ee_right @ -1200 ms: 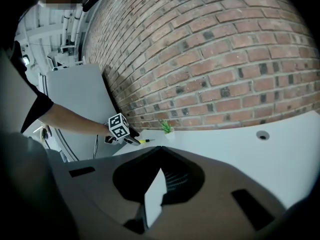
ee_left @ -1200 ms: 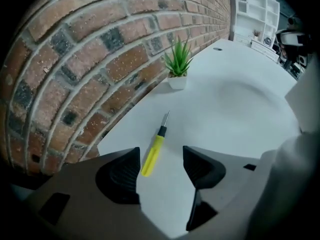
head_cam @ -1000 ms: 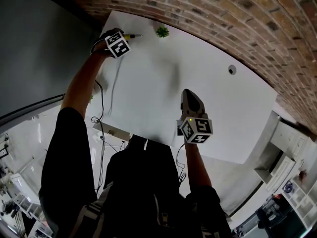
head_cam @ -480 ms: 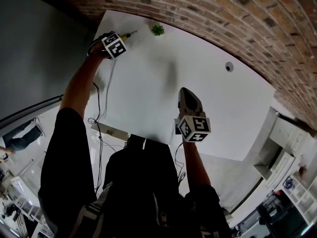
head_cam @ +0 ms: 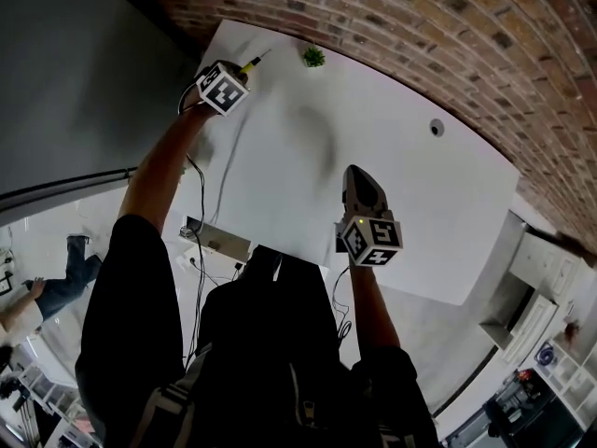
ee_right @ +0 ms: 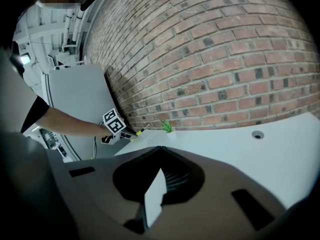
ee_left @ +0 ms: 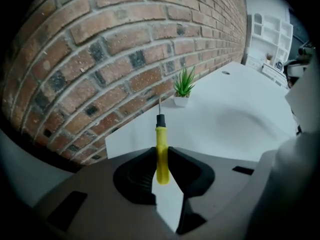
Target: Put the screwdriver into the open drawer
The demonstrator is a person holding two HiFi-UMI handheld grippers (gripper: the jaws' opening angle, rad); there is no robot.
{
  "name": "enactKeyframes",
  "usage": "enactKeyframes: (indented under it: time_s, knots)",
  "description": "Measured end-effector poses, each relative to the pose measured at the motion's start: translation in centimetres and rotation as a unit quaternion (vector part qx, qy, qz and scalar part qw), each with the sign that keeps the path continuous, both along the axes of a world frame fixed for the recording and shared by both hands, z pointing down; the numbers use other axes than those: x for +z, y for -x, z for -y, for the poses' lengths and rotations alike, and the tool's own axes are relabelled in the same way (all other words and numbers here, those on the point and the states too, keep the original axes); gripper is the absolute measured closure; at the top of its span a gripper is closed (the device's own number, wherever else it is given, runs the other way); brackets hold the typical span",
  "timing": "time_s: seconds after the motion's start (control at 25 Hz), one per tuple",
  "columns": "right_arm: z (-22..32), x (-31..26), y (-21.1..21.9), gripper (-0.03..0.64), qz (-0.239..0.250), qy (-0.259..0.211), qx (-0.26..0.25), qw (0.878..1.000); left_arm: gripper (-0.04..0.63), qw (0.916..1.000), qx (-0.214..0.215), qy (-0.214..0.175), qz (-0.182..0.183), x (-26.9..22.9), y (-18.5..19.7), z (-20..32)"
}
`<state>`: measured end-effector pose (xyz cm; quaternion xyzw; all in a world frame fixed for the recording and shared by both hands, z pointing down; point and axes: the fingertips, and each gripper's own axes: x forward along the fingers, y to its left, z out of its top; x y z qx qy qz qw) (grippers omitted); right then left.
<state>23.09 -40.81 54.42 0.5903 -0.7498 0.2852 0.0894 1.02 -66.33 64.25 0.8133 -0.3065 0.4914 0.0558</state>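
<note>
Screwdriver (ee_left: pixel 160 140) higher (left claw (ee_left: pixel 161 156) newly clamped)

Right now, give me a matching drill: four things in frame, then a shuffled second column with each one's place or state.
1 screwdriver
2 plant
3 right tool
4 round hole

a shut, nothing in it
b sunk in the white tabletop
c clamped in the left tool
d standing by the brick wall

Pairs: 1-c, 2-d, 3-a, 4-b.
The left tool's jaws have just been closing, with the handle between them.
</note>
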Motion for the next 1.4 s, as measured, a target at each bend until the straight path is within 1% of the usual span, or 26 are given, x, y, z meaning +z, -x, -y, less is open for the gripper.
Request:
enactKeyframes:
  time_s: [0.12, 0.2, 0.36, 0.6, 0.8, 1.0, 1.16, 1.28, 1.4]
  knots:
    - [-0.7, -1.3, 1.3, 0.611, 0.000, -0.015, -0.008, 1.000, 0.505, 0.9992, -0.012, -0.019, -0.033, -3.2, 0.5, -1.7]
    - [-1.4, -2.2, 2.2, 0.611, -0.004, -0.025, -0.012, 1.000, 0.505, 0.9975, -0.024, -0.029, -0.061, -5.5, 0.9, -3.1]
    - [-3.4, -3.8, 3.6, 0.611, -0.017, -0.043, -0.015, 0.999, 0.505, 0.9908, -0.042, -0.053, -0.117, -10.1, 1.6, -6.1]
    - [-6.9, -6.5, 6.1, 0.611, -0.027, -0.075, -0.010, 0.997, 0.505, 0.9810, -0.051, -0.080, -0.170, -15.7, 3.8, -12.3]
    - [-10.4, -9.2, 7.7, 0.611, -0.037, -0.096, -0.003, 0.995, 0.505, 0.9752, -0.054, -0.093, -0.194, -18.2, 5.7, -16.6]
    - [-12.8, -10.7, 8.4, 0.611, -0.045, -0.108, -0.007, 0.993, 0.505, 0.9664, -0.073, -0.097, -0.227, -20.0, 6.8, -19.9]
    - [-14.6, -11.2, 8.8, 0.611, -0.044, -0.114, -0.010, 0.992, 0.505, 0.9624, -0.082, -0.103, -0.238, -20.7, 7.5, -22.3]
    - [-16.3, -11.2, 9.1, 0.611, -0.042, -0.112, -0.017, 0.993, 0.505, 0.9589, -0.092, -0.105, -0.247, -21.3, 8.1, -24.4]
    - [-18.0, -11.1, 9.8, 0.611, -0.037, -0.108, -0.027, 0.993, 0.505, 0.9571, -0.101, -0.107, -0.250, -21.7, 8.9, -26.7]
